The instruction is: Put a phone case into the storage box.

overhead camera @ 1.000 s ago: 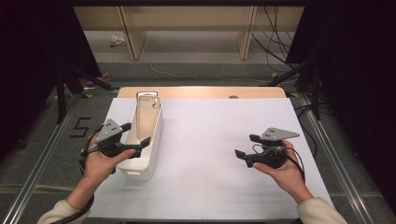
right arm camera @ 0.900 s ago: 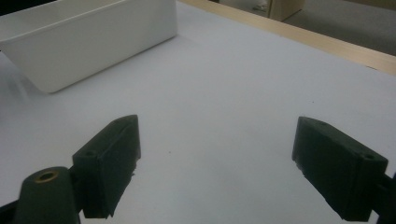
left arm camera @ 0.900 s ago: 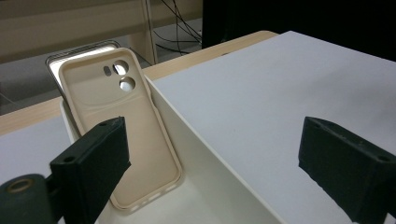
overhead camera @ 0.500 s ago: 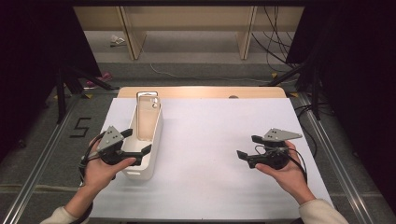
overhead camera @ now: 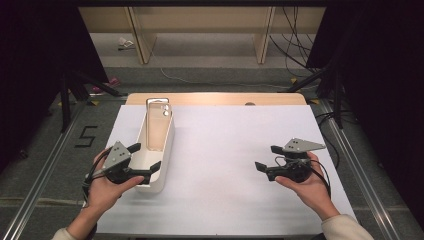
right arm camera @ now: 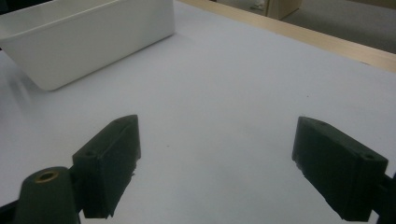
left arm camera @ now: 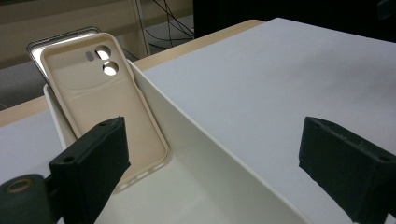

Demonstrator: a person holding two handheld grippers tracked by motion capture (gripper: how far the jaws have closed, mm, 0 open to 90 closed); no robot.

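On the white table (overhead camera: 225, 150), the left gripper's (overhead camera: 142, 157) wide-open, empty jaws straddle the bin's (overhead camera: 156, 145) wall, phone case (left arm camera: 105, 107) just ahead.

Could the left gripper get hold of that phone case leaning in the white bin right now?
Probably yes. The left gripper is open at the white bin's near end, one jaw inside, one outside its wall. The phone case leans against the far end, with nothing between.

You have a cream phone case (left arm camera: 100, 102) in a white bin (overhead camera: 155, 145) on a white table sheet (overhead camera: 225, 150) edged in pale wood, with black gripper jaws.
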